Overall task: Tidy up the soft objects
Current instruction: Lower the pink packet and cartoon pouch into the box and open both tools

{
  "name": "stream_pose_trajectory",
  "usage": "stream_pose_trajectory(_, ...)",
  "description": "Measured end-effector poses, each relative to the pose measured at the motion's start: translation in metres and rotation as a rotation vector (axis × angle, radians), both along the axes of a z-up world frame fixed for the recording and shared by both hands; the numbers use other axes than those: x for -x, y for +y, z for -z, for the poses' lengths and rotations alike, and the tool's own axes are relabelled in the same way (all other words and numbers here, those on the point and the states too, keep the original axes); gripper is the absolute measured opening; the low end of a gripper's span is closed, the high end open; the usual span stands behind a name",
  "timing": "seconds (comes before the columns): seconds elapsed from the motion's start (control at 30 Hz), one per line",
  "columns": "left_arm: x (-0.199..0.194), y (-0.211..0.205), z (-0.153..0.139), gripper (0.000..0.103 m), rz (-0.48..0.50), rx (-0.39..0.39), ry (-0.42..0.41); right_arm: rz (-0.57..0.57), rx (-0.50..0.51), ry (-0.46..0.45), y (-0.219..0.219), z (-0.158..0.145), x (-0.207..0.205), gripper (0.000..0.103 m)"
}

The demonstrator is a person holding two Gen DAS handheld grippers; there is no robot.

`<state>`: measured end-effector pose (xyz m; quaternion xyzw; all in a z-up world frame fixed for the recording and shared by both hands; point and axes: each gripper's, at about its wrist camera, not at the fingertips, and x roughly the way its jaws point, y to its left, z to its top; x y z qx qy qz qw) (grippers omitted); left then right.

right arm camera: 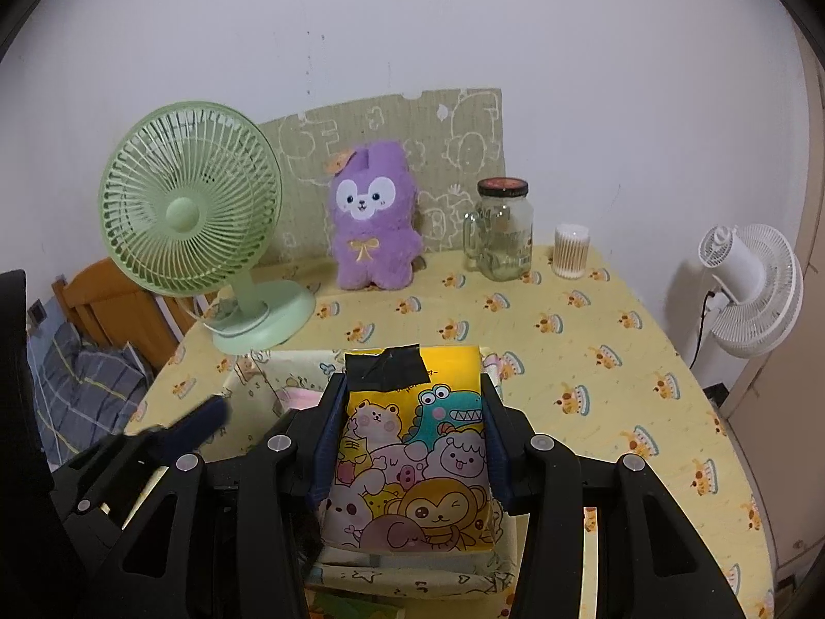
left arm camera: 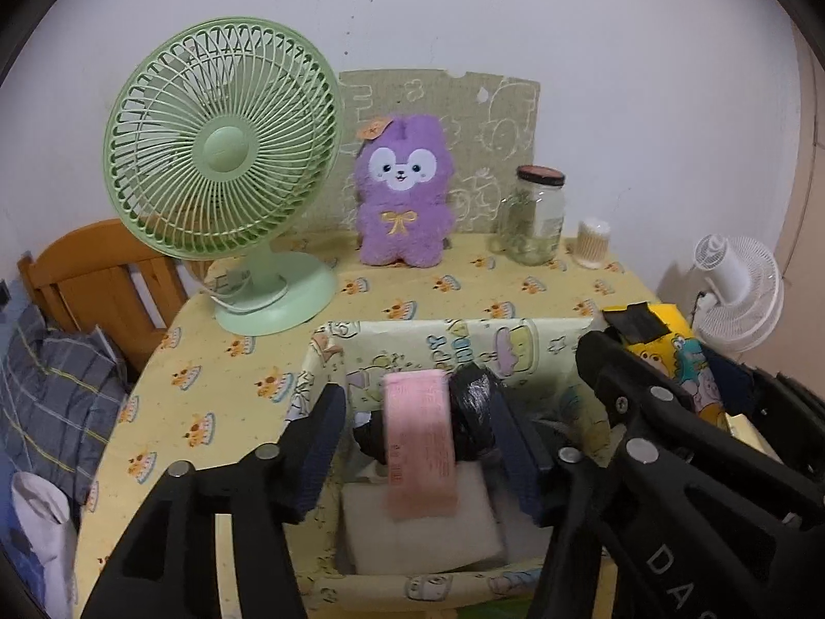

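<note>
A yellow patterned fabric box (left arm camera: 412,343) stands on the table near me. In the left wrist view my left gripper (left arm camera: 420,443) hangs open over the box, with a pink packet (left arm camera: 420,443) and a black wrapped bundle (left arm camera: 472,397) between its spread fingers, above white soft packs (left arm camera: 412,536) in the box. In the right wrist view my right gripper (right arm camera: 410,412) is shut on a yellow cartoon-animal packet (right arm camera: 412,459) with black tape on top, held over the box (right arm camera: 268,366). That packet also shows in the left wrist view (left arm camera: 665,345).
A green desk fan (left arm camera: 221,155), a purple plush bunny (left arm camera: 402,191), a glass jar (left arm camera: 536,216) and a cotton-swab tub (left arm camera: 593,242) stand at the back of the yellow tablecloth (right arm camera: 593,361). A white fan (right arm camera: 747,283) stands right; a wooden chair (left arm camera: 98,278) left.
</note>
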<state>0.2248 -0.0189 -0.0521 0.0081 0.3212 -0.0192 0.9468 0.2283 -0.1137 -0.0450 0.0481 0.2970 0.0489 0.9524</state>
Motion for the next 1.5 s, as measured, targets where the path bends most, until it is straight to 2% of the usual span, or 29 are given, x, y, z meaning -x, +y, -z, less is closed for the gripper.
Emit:
stream_pose_trajectory(0.3,-0.006,0.008,0.007,0.068,-0.015,-0.016,0.040,-0.037,-0.012,0.013,0.009,0.009,-0.011,0.050)
stream_pose_trajectory(0.5,-0.009,0.015,0.013,0.079,-0.032,-0.034,0.064,-0.064,-0.028,0.025,0.016,0.016,-0.018,0.051)
stream_pose_trajectory(0.57,-0.009,0.016,0.014,0.087,-0.017,-0.026,0.068,-0.073,-0.034,0.031,0.018,0.018,-0.021,0.052)
stream_pose_trajectory(0.7,-0.009,0.016,0.016,0.087,-0.011,-0.022,0.070,-0.069,-0.041,0.036,0.021,0.022,-0.023,0.054)
stream_pose_trajectory(0.87,-0.007,0.016,0.015,0.091,-0.002,-0.018,0.067,-0.048,-0.026,0.025,0.021,0.022,-0.022,0.075)
stream_pose_trajectory(1.0,-0.005,0.015,0.013,0.092,0.004,-0.015,0.059,-0.027,-0.006,0.005,0.020,0.018,-0.019,0.084)
stream_pose_trajectory(1.17,0.001,0.014,0.008,0.099,0.014,-0.002,0.048,-0.013,0.009,-0.004,0.018,0.012,-0.012,0.096)
stream_pose_trajectory(1.5,0.019,0.013,-0.007,0.103,0.009,-0.003,0.016,-0.009,0.013,-0.017,0.017,-0.003,0.006,0.100)
